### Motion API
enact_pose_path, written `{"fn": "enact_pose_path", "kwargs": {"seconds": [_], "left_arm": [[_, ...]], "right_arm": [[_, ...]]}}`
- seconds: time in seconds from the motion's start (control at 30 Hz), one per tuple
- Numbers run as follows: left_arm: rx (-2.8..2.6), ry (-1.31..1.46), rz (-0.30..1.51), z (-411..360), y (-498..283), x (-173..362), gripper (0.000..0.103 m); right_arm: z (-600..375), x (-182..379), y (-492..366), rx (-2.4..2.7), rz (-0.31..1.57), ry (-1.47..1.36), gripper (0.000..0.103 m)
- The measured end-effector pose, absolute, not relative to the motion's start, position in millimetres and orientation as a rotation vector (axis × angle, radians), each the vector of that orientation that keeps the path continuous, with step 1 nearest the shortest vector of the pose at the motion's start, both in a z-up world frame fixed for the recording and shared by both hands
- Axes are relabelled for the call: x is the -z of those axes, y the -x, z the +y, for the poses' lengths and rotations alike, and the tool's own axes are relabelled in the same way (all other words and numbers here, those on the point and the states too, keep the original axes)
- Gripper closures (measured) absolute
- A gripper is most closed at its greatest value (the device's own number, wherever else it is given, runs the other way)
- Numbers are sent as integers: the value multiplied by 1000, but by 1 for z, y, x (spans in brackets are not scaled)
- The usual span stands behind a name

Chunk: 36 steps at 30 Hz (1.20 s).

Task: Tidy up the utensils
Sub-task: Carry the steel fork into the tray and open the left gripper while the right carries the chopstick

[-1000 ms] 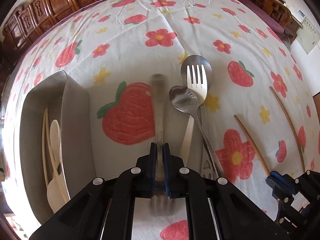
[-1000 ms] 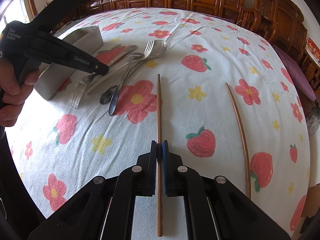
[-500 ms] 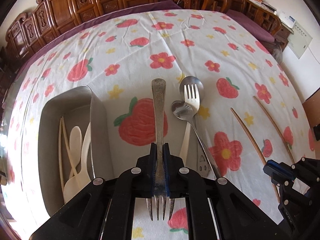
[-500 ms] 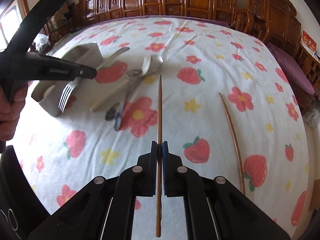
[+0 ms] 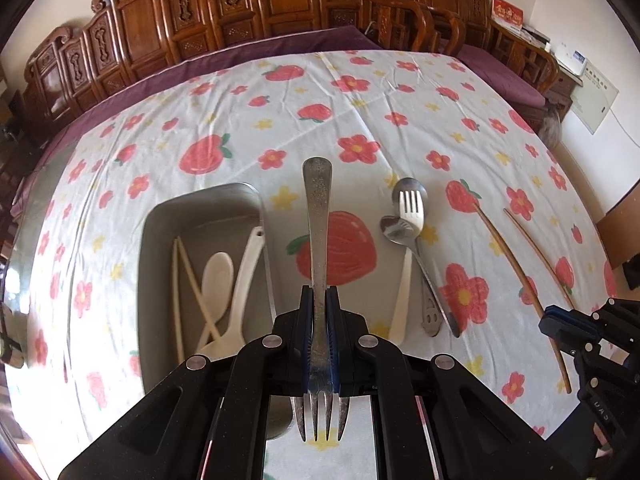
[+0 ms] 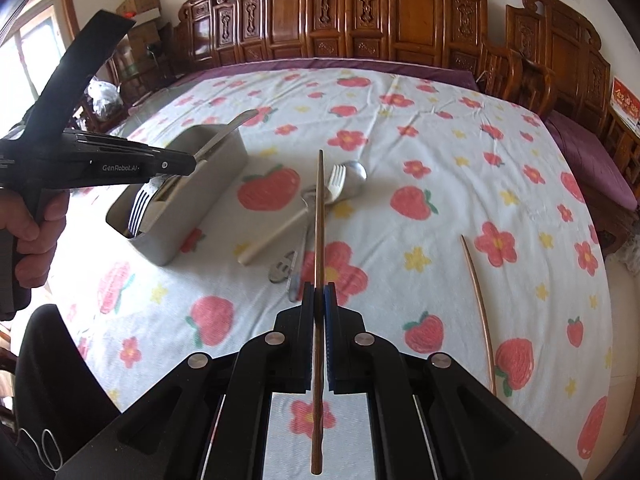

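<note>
Left tongs (image 5: 320,300) clench a steel fork (image 5: 318,240) above the grey bin's (image 5: 160,232) right rim, near the tabletop's (image 5: 400,120) left edge. Right tongs (image 6: 319,296) clench a slim wooden chopstick (image 6: 319,220) aloft; its curved mate (image 6: 478,304) lies toward the right edge.

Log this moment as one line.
left tool: grips steel fork | right tool: grips brown chopstick | grey bin: not loaded

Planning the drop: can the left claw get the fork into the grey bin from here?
Probably yes. The left claw is shut on the metal fork, held off the cloth beside the grey bin. The bin's top is open; only pale utensils lie inside, leaving room.
</note>
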<state>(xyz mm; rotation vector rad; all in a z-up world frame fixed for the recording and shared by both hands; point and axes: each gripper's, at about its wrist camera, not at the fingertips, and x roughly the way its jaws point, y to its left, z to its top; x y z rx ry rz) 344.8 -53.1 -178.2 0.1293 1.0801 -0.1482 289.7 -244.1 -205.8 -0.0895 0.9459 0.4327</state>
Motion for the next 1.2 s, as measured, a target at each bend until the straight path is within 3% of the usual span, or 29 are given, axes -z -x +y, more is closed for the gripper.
{"fn": "enact_pose_path", "kwargs": {"seconds": [0.77,1.2], "left_arm": [[77,-7,1094,44,-358,199,96],[140,12,990,71,-339,168,97]], "right_arm": [[-143,173,-296,-529,926,108,97],[-102,172,-313,-550,942,104,97]]}}
